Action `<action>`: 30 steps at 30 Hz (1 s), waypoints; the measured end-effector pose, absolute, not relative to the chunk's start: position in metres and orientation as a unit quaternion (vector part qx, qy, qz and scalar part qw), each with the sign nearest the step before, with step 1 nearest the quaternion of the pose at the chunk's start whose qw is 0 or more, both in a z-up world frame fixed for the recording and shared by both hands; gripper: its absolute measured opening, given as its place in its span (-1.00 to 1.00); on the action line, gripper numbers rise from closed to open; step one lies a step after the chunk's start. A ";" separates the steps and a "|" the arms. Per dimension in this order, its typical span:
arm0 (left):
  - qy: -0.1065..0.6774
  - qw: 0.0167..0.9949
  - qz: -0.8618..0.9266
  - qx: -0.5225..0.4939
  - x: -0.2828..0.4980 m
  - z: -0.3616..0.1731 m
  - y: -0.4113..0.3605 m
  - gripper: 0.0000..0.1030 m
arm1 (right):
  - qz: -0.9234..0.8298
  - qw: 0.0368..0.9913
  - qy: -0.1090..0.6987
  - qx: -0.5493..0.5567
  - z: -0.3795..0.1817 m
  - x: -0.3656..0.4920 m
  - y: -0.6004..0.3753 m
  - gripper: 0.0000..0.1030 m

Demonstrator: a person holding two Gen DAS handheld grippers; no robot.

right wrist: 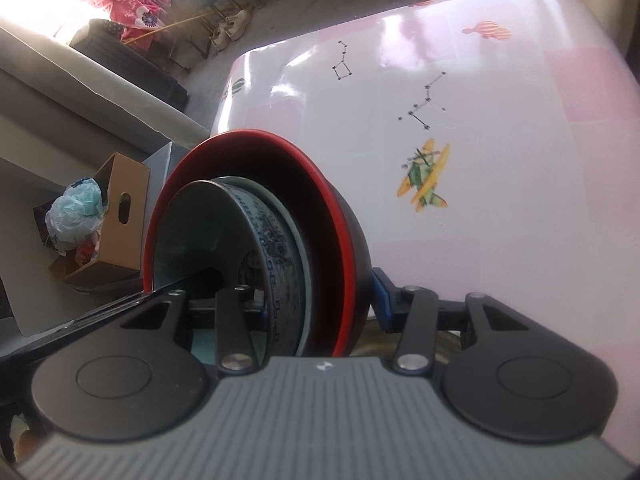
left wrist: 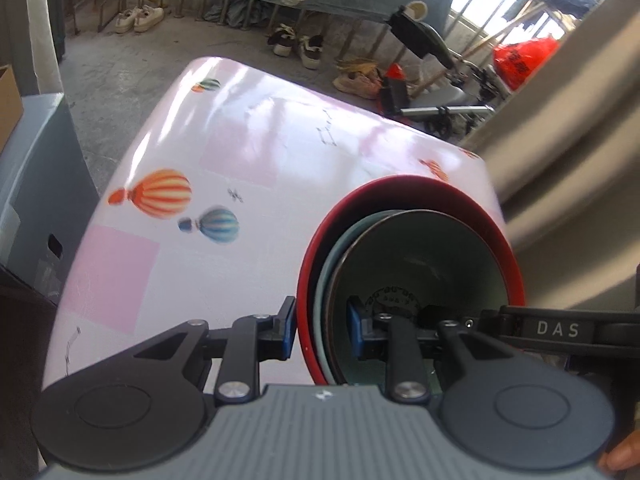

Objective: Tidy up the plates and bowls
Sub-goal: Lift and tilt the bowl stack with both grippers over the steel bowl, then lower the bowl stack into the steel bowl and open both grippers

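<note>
A stack of nested bowls is held between both grippers. The outer one is a red bowl (left wrist: 515, 256) (right wrist: 256, 152) with a black outside. A pale teal bowl (left wrist: 321, 276) (right wrist: 299, 240) sits in it, and a blue-and-white patterned bowl (left wrist: 440, 256) (right wrist: 276, 252) lies innermost. My left gripper (left wrist: 321, 330) is shut on the stack's rim, one pad outside the red wall and one inside the inner bowl. My right gripper (right wrist: 323, 307) clamps the opposite rim the same way. The stack looks tilted towards each camera, over the pink balloon-print table (left wrist: 240, 140) (right wrist: 500, 160).
A cardboard box (right wrist: 120, 216) and a plastic bag (right wrist: 76, 212) stand on the floor by the table. A grey bin (left wrist: 36, 184) is at the table's left. Shoes (left wrist: 140, 18), a red bag (left wrist: 524, 60) and a beige sofa edge (left wrist: 580, 152) lie beyond.
</note>
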State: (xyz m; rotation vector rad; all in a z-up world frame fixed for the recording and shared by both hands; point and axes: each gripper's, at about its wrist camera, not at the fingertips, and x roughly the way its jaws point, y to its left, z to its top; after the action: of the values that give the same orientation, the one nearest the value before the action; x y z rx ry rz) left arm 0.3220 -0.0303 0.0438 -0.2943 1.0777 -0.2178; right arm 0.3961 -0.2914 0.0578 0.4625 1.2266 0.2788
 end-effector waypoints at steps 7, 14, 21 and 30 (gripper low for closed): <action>0.533 0.828 -0.124 -0.120 0.275 0.032 -0.051 -0.50 | 0.107 0.777 0.573 0.238 0.059 0.333 -0.317 -0.14; 0.563 0.810 -0.129 -0.105 0.246 0.004 -0.065 -0.50 | 0.091 0.763 0.587 0.257 0.029 0.280 -0.335 -0.14; 0.583 0.796 -0.126 -0.099 0.243 -0.014 -0.073 -0.50 | 0.079 0.757 0.596 0.256 0.007 0.265 -0.345 -0.14; 0.570 0.806 -0.131 -0.093 0.246 -0.008 -0.076 -0.42 | 0.088 0.759 0.593 0.253 -0.001 0.270 -0.352 -0.11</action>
State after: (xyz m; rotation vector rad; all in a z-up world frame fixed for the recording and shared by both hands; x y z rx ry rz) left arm 0.2457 -0.0756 -0.0082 -0.1997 1.2200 -0.2802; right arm 0.2700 -0.3518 -0.0014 0.5507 1.2924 0.1919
